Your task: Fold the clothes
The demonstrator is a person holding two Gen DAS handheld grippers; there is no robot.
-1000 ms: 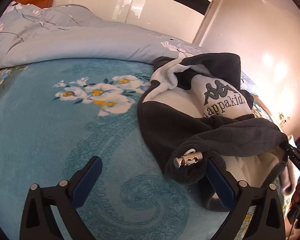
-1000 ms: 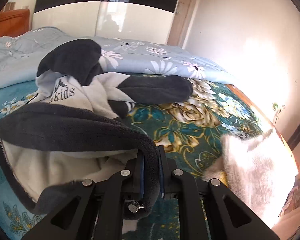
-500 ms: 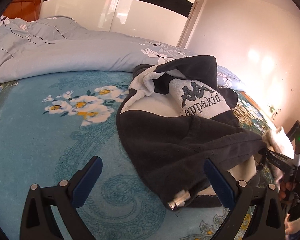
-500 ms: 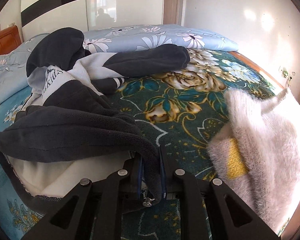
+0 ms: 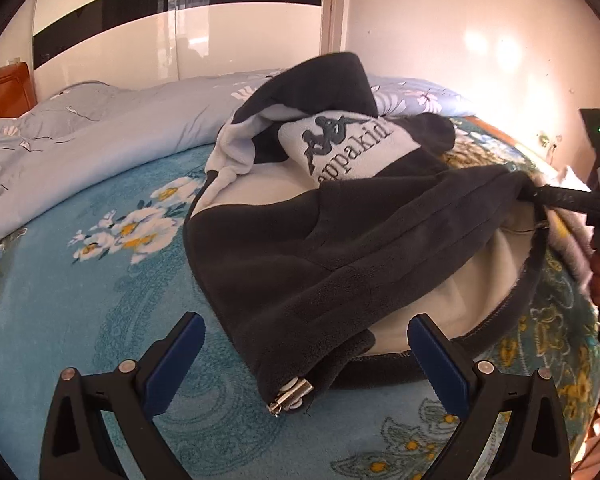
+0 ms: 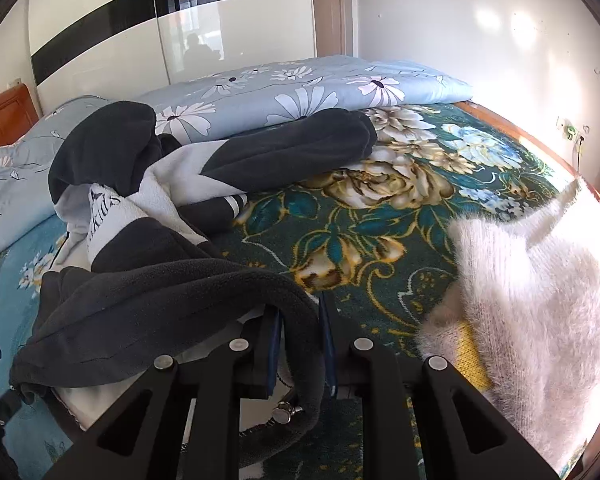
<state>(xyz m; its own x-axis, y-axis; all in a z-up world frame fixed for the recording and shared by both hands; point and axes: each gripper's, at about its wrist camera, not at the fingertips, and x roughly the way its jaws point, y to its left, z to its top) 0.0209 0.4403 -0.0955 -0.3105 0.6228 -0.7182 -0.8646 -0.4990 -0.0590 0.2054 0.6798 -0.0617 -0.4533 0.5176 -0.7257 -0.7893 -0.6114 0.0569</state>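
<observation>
Right tongs (image 6: 302, 344) clamped on the dark grey fleece jacket (image 5: 340, 248)
Left tongs (image 5: 306, 354) spread wide, holding nothing, jacket's metal toggle (image 5: 291, 394) between them

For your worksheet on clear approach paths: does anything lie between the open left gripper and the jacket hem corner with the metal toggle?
Nothing visible does. The left gripper is open, and the toggle corner of the jacket already lies between its fingers.

Harsh right-side glare, fisheye-warped edges
</observation>
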